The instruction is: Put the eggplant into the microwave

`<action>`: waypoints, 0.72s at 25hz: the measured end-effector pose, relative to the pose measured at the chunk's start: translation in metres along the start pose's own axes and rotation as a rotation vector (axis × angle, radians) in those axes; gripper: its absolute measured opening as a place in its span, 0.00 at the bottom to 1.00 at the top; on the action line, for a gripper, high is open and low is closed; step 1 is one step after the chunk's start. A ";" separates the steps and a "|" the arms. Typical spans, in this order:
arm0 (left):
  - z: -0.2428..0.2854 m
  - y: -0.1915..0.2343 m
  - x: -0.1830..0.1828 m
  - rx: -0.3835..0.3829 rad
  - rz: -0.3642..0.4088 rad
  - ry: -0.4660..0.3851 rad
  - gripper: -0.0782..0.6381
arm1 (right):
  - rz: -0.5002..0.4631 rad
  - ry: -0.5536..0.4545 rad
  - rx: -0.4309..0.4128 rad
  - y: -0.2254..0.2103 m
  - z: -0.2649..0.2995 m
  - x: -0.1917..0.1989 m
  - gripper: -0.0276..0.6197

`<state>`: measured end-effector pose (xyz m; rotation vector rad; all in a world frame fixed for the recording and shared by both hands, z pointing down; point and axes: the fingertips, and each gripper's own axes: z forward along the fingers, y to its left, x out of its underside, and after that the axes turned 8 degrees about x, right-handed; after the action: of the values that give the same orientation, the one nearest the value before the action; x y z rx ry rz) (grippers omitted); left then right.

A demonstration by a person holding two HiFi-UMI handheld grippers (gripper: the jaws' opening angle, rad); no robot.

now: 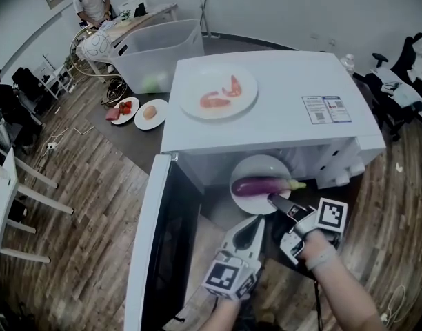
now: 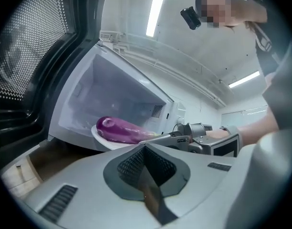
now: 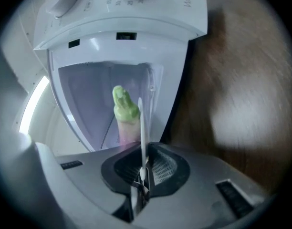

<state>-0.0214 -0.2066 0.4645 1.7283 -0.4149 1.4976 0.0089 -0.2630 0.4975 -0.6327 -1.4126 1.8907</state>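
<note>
Head view: the eggplant (image 1: 258, 185) is seen on a plate (image 1: 256, 163) at the microwave (image 1: 280, 109) mouth, so its skin is spared squeezing.

Left gripper view: the left claw (image 2: 145, 149) is seen pressed together, empty, just outside the microwave.

Right gripper view: the right claw (image 3: 142, 168) is clamped on the plate's rim. Glossy purple skin and a green stem are shown.

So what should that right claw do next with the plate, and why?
Probably push the plate a little deeper into the microwave. The right claw pinches its rim, and the plate with the eggplant sits only at the open mouth, so the door likely couldn't shut yet.
</note>
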 end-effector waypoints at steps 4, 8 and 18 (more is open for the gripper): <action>0.006 0.004 -0.002 -0.007 -0.001 -0.007 0.11 | 0.009 0.000 -0.005 0.001 0.004 -0.004 0.07; 0.010 0.011 -0.001 -0.013 -0.005 0.001 0.11 | 0.019 0.003 -0.009 0.000 0.009 -0.006 0.07; 0.020 0.022 0.001 -0.014 -0.019 0.016 0.11 | 0.027 0.012 -0.001 0.006 0.025 -0.011 0.08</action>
<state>-0.0233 -0.2352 0.4732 1.7039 -0.3985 1.4913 -0.0030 -0.2877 0.4991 -0.6661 -1.4037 1.9042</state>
